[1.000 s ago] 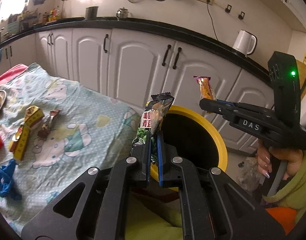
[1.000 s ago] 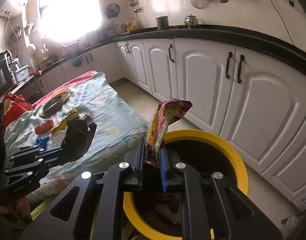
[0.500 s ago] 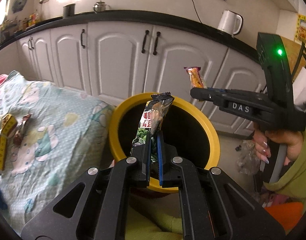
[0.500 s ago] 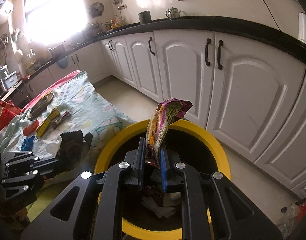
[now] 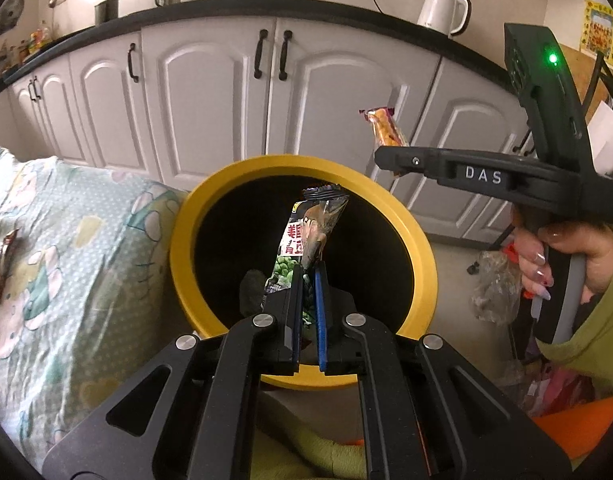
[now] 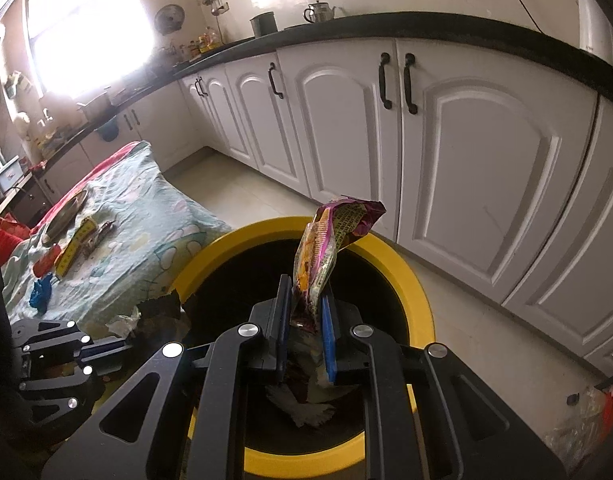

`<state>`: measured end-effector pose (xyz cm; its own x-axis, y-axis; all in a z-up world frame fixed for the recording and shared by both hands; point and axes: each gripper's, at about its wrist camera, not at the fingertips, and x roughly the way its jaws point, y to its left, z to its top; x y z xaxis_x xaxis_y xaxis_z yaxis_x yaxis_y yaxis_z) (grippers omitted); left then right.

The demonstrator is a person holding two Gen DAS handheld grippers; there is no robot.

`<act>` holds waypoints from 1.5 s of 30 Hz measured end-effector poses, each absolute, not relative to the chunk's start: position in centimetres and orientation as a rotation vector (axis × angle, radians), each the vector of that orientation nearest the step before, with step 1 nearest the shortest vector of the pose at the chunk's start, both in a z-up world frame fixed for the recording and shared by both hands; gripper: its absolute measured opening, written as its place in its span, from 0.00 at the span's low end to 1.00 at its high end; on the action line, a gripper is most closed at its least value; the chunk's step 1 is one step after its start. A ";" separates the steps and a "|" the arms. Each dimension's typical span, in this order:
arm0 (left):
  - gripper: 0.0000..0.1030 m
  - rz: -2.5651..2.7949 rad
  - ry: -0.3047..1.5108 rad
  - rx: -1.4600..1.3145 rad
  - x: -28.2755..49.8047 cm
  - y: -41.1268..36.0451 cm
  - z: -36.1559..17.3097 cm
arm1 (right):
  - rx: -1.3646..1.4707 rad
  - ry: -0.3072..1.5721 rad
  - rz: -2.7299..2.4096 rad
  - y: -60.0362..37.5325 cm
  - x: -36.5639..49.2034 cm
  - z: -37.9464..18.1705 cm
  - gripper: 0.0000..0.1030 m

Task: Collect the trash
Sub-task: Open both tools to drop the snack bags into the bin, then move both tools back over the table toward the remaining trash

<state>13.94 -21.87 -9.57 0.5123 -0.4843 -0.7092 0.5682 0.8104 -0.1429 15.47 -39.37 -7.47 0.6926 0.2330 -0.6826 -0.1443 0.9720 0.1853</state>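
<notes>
Left gripper (image 5: 307, 280) has its fingers clamped on a green pea snack packet (image 5: 306, 240), held right over the mouth of the yellow bin (image 5: 178, 240). Right gripper (image 6: 306, 304) is pinching a pink and yellow wrapper (image 6: 326, 248) above the same bin, with more wrappers (image 6: 76, 246) left on the bed (image 6: 146, 216) just beside it, white cabinets (image 6: 466, 140) behind.

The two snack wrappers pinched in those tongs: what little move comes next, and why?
Probably opening the jaws to drop them. The left gripper holds the green pea wrapper and the right gripper the pink wrapper; both appear above the mouth of the yellow bin, which already holds trash.
</notes>
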 end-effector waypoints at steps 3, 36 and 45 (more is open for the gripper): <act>0.02 -0.642 0.830 0.114 14.0 -22.1 -10.1 | 0.131 0.790 0.214 -39.5 15.6 -7.8 0.14; 0.72 -0.585 0.815 0.039 14.6 -20.3 -9.5 | 0.170 0.791 0.215 -39.7 15.9 -7.8 0.52; 0.89 -0.526 0.750 -0.001 13.9 -18.2 -7.5 | 0.167 0.751 0.192 -39.7 15.4 -6.6 0.68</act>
<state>13.88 -18.16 -7.51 0.6092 -0.4554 -0.6492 0.4548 0.8713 -0.1843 15.40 -39.70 -6.60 0.7147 0.2324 -0.6597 -0.1134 0.9692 0.2186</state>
